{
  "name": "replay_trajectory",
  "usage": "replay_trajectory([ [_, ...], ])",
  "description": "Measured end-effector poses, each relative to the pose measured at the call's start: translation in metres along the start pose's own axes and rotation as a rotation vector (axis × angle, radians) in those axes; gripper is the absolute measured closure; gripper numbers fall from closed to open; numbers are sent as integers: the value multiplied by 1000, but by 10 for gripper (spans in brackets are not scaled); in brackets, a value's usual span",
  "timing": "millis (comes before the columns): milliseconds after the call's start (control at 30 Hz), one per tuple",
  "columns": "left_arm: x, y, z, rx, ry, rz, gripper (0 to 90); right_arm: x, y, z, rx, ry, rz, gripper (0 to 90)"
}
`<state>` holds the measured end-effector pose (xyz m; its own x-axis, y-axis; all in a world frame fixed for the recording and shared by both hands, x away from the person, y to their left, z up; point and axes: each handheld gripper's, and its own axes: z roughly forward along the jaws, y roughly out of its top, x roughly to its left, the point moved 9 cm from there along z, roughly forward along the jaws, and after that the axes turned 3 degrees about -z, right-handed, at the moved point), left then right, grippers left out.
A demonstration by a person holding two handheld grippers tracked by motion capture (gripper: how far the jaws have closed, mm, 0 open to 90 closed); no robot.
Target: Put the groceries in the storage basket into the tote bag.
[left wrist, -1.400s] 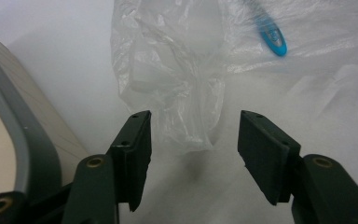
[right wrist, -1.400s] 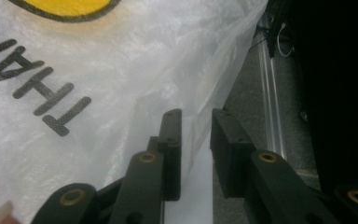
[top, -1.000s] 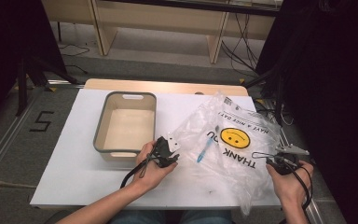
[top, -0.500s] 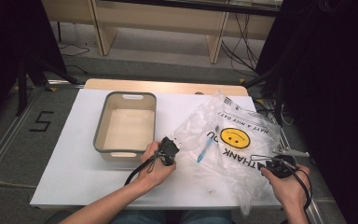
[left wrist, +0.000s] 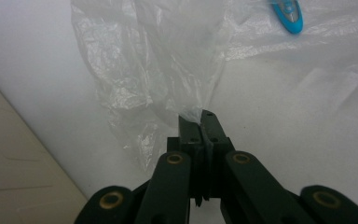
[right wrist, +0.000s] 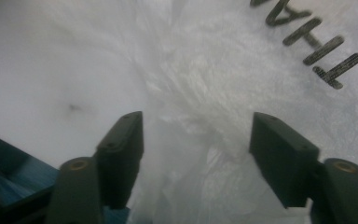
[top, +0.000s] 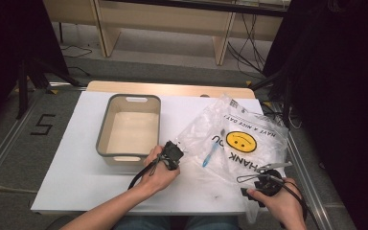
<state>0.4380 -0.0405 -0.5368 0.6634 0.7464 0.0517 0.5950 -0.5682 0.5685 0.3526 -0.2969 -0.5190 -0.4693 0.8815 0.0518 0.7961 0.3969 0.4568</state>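
A clear plastic bag (top: 249, 125) with a yellow smiley face and "THANK YOU" print lies crumpled at the right of the white table (top: 76, 163). A blue-handled toothbrush-like item (top: 210, 152) lies inside it and is also seen in the left gripper view (left wrist: 286, 11). My left gripper (top: 175, 154) has just been closing; its jaws now pinch the bag's thin left edge (left wrist: 168, 84). My right gripper (top: 251, 184) is at the bag's near right part. Its jaws have just been opening and stand apart over the crinkled film (right wrist: 205, 84), gripper (right wrist: 196, 135) pads not pressing it.
A beige bin with a grey rim (top: 103, 139) stands empty just left of my left hand. The table's front edge runs close below both hands. Wooden furniture legs and cables are on the floor beyond the table.
The left jaws have closed onto the bag's edge. The right hand has slid left and toward the table's front edge, and its jaws have spread.
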Motion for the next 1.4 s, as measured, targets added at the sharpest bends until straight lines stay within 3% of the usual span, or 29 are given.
replay_trajectory([
  [67, -1, -1, -1, 6, -6, 1, 896, -2, -6, 5, 53, -19, -47, 586],
  [133, -1, -2, -1, 11, -10, 4, 897, -5, -8, 5, 63, -32, -69, 753],
  [267, -3, -4, -4, 15, -22, 3, 897, -12, -6, 2, 58, -69, -113, 900],
  [500, -16, -9, -11, 25, -85, 3, 897, -33, -4, 1, 35, -157, -125, 900],
  [767, -45, -14, -24, 11, -162, 38, 897, -59, 9, 4, -56, -251, -97, 900],
  [967, -58, -18, -35, -7, -197, 69, 896, -66, 20, 8, -130, -265, -75, 900],
  [1067, -59, -18, -41, -23, -200, 73, 896, -67, 25, 11, -160, -265, -73, 900],
  [1200, -56, -17, -46, -64, -197, 76, 889, -65, 28, 15, -162, -237, -67, 900],
  [1300, -53, -14, -51, -112, -192, 71, 768, -62, 28, 12, -172, -227, -59, 899],
  [1400, -50, -9, -56, -179, -163, 81, 560, -58, 28, 3, -195, -209, -38, 779],
])
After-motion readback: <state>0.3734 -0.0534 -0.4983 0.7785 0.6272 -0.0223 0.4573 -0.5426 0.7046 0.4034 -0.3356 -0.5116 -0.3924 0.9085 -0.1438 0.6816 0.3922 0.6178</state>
